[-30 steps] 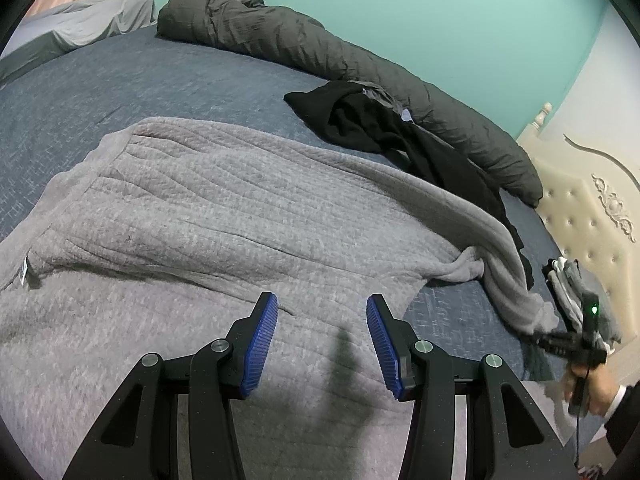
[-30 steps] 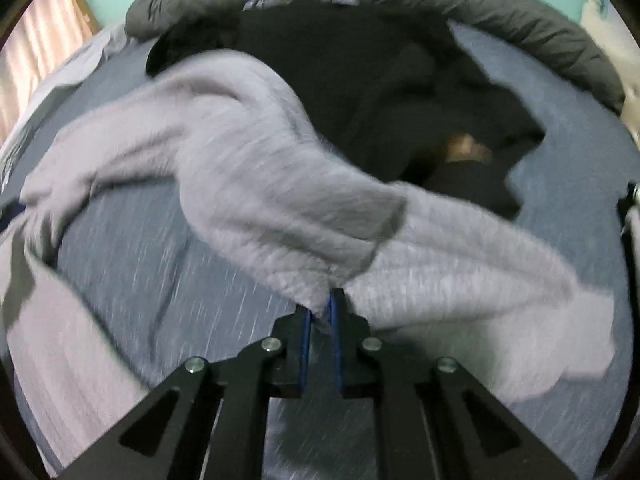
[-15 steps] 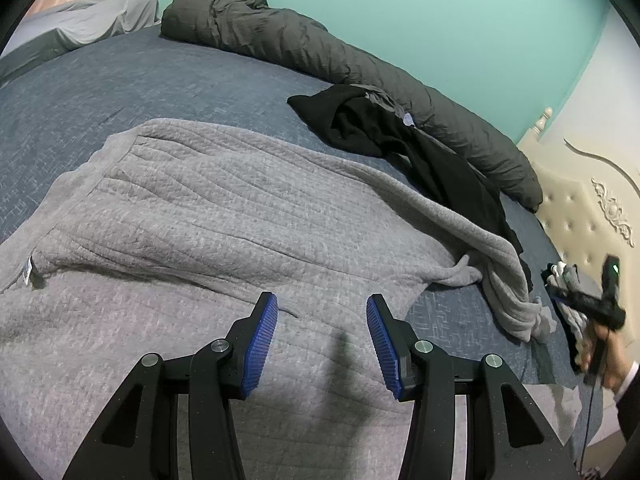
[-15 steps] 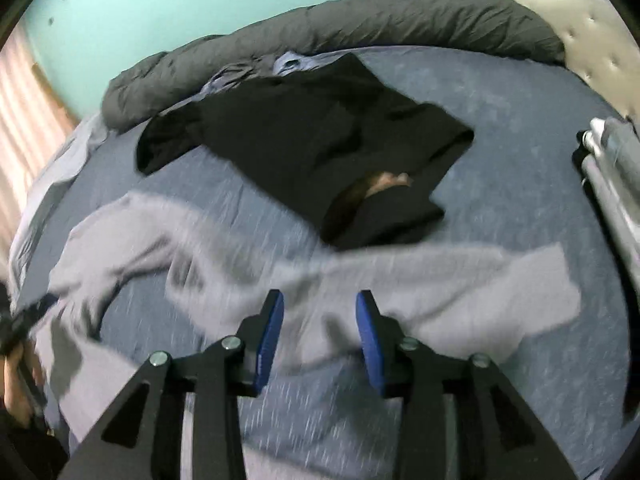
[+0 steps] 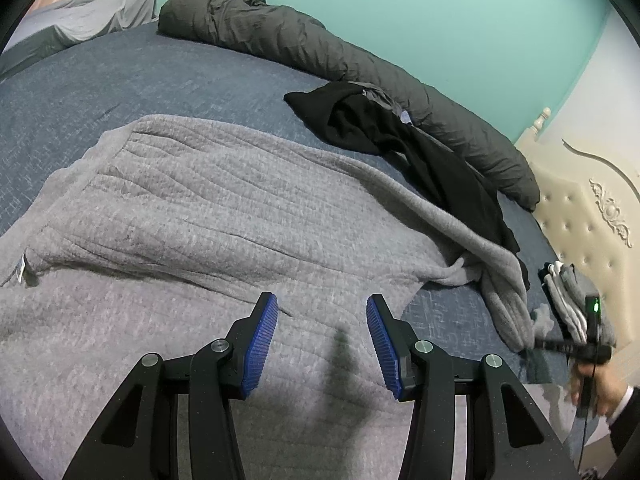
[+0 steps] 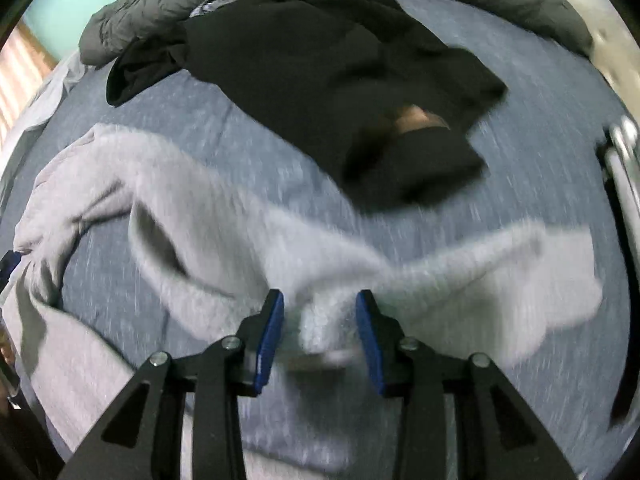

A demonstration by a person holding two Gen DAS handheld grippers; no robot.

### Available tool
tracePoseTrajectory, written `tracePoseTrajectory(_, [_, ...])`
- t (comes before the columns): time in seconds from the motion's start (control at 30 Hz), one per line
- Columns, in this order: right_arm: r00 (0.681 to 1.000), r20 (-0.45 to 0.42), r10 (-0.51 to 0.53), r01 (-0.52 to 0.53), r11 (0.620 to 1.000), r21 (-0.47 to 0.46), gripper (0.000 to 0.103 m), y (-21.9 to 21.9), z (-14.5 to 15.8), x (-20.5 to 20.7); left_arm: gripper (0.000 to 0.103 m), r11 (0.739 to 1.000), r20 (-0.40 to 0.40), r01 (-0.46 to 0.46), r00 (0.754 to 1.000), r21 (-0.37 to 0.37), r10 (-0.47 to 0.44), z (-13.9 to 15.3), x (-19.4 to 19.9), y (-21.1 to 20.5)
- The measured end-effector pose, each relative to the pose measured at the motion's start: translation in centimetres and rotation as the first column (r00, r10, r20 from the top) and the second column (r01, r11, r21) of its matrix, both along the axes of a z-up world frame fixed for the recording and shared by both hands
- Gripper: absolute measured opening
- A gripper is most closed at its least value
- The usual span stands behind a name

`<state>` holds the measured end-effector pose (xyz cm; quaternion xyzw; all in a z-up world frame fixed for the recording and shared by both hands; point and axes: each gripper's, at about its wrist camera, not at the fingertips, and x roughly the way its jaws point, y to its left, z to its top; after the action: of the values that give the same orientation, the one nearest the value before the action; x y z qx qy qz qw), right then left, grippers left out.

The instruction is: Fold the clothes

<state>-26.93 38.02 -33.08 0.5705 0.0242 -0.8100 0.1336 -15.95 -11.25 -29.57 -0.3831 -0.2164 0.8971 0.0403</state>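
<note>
One grey ribbed sweater [image 5: 208, 216], fuzzy and rumpled, spread flat across blue bed [image 5: 120, 80]. Left gripper [image 5: 322, 344] over its body, jaws spread and empty. Right gripper [image 6: 319, 336] over blurred sleeve [image 6: 460, 276], jaws apart, pinching nothing; black garment [image 6: 340, 80] beyond.

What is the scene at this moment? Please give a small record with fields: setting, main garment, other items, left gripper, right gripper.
setting: bed with blue-grey cover
main garment: grey knit sweater, spread flat, one sleeve stretched sideways
other items: black garment; dark grey duvet roll; folded clothes stack near headboard
left gripper: open, above sweater body, holding nothing
right gripper: open, sleeve fabric seen between the pads, not pinched
</note>
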Motion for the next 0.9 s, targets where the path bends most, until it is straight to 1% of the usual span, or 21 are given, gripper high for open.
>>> tracePoseTrajectory(0.17, [0.994,0.096,-0.062,0.059,0.998,0.028,0.038,2.8,-2.3,3.4,0.051,1.000,0.000,0.003,1.000,0.001,-0.003,0.0,0.1,0.2])
tracePoseTrajectory(0.27, [0.990,0.095,-0.103,0.106,0.994,-0.019,0.038,4.2,-1.9,4.4,0.051,1.000,0.001,0.003,1.000,0.000,-0.003,-0.1,0.0,0.2])
tracePoseTrajectory(0.33, [0.992,0.035,-0.121,0.123,0.992,-0.042,0.038,4.9,-0.3,4.4,0.051,1.000,0.003,0.001,1.000,0.002,-0.001,-0.1,-0.2,0.2])
tracePoseTrajectory(0.37, [0.990,-0.002,-0.141,0.141,0.989,-0.044,0.038,5.3,0.7,4.1,0.051,1.000,0.004,0.000,1.000,0.002,0.000,-0.1,-0.2,0.1])
tracePoseTrajectory(0.47, [0.972,-0.040,-0.233,0.229,0.970,-0.083,0.039,7.0,2.4,2.0,0.051,1.000,0.003,-0.003,1.000,0.000,0.003,-0.1,-0.2,0.0])
tracePoseTrajectory(0.53, [0.954,-0.048,-0.295,0.288,0.951,-0.111,0.050,8.0,3.2,0.4,0.051,1.000,0.004,-0.006,1.000,0.002,0.006,-0.2,-0.3,-0.1])
tracePoseTrajectory(0.6, [0.937,-0.020,-0.348,0.341,0.927,-0.156,0.053,8.7,3.1,-1.4,0.051,1.000,0.004,-0.008,1.000,0.003,0.008,-0.2,-0.3,-0.2])
tracePoseTrajectory(0.63, [0.929,0.000,-0.370,0.364,0.915,-0.173,0.060,9.0,2.9,-2.3,0.051,1.000,0.004,-0.009,1.000,0.003,0.009,-0.2,-0.3,-0.2])
tracePoseTrajectory(0.67, [0.922,0.030,-0.386,0.385,0.905,-0.183,0.062,9.0,2.6,-2.9,0.051,1.000,0.004,-0.009,1.000,0.003,0.009,-0.2,-0.3,-0.3])
tracePoseTrajectory(0.7, [0.917,0.052,-0.395,0.398,0.899,-0.185,0.063,8.9,2.2,-3.5,0.051,1.000,0.004,-0.010,1.000,0.004,0.010,-0.2,-0.3,-0.3])
tracePoseTrajectory(0.77, [0.910,0.079,-0.406,0.413,0.901,-0.135,0.063,8.5,0.9,-4.5,0.051,1.000,0.003,-0.012,1.000,0.005,0.012,-0.2,-0.4,-0.4])
tracePoseTrajectory(0.8, [0.911,0.085,-0.404,0.412,0.901,-0.135,0.062,8.4,0.4,-4.5,0.051,1.000,0.003,-0.013,1.000,0.006,0.013,-0.2,-0.3,-0.5])
tracePoseTrajectory(0.87, [0.914,0.082,-0.397,0.405,0.902,-0.148,0.037,8.3,-0.1,-3.8,0.051,1.000,0.006,-0.015,1.000,0.010,0.014,-0.3,-0.4,-0.6])
tracePoseTrajectory(0.9, [0.917,0.073,-0.393,0.400,0.903,-0.157,0.027,8.3,0.0,-3.3,0.051,1.000,0.007,-0.014,1.000,0.012,0.014,-0.3,-0.4,-0.6])
